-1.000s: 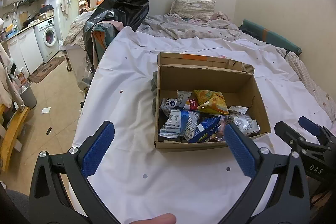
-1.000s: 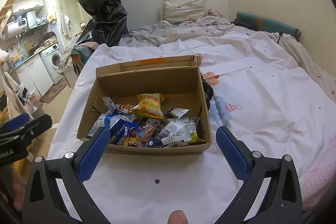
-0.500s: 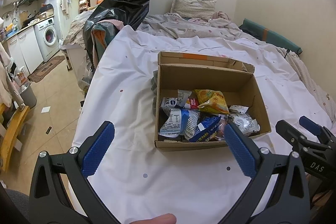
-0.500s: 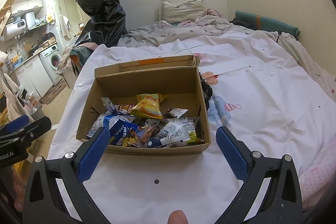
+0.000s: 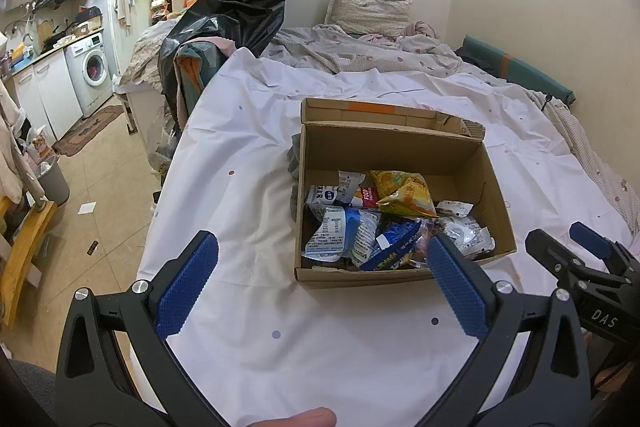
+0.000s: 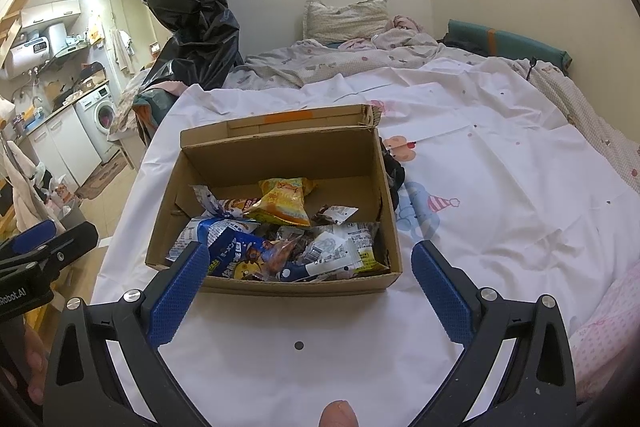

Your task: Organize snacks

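A cardboard box [image 6: 280, 211] sat on the bed [image 6: 500, 187], over its white sheet, nearer the left edge than the right and a little in from the near edge. Its flap stood folded back at the far side. Inside lay a loose heap of snacks [image 6: 288, 239]: a yellow bag [image 6: 284, 201] rested on top towards the far wall, a dark blue packet [image 6: 240, 255] lay against the near wall, and clear and white wrappers filled the near right corner. None lay out on the sheet.

The left hand-held gripper [image 5: 320, 279] hung short of the box's near left corner with its blue pads wide apart and nothing between them. The right hand-held gripper [image 6: 308, 283] hung before the near wall, likewise spread and empty.

With every packet in the box and both tools free, the scene would fit a sorting about to start or a gathering already finished. If a packet were to be lifted, the yellow bag looked the easiest, since it sat clear on top; a pinch on its crimped seam, not its puffed middle, would likely hold it without crushing, and coming down from above would keep the pads off the cardboard walls
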Action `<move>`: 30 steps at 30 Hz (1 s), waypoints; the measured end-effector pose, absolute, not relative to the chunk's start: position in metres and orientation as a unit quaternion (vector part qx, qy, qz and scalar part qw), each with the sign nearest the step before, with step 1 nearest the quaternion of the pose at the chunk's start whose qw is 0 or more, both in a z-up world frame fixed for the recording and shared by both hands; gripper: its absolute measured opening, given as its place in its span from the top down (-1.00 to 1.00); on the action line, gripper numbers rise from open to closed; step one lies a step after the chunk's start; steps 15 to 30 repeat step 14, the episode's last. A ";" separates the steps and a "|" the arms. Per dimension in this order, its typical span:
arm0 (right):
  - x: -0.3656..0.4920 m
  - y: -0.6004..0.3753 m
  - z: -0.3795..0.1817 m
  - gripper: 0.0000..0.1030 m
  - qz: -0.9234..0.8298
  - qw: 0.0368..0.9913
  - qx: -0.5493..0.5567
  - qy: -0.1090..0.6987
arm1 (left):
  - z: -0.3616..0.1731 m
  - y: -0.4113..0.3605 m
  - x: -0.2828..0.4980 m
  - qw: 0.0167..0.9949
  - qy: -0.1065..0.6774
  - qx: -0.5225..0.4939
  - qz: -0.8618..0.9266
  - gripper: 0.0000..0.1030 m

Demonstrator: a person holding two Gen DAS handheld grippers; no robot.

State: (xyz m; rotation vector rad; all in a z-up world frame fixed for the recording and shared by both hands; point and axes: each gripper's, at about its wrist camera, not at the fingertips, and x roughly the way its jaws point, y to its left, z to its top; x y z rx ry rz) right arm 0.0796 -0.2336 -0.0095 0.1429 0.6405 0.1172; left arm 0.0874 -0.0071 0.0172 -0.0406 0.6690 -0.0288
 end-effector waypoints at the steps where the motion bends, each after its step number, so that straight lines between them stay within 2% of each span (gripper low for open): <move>1: 0.079 -0.233 -0.009 -1.00 0.057 0.945 0.071 0.314 | 0.017 -0.007 0.088 0.944 0.329 -0.020 -0.014 -1.00; 30: 0.079 -0.232 -0.010 -1.00 0.059 0.946 0.072 0.312 | 0.019 -0.007 0.092 0.942 0.335 -0.020 -0.016 -1.00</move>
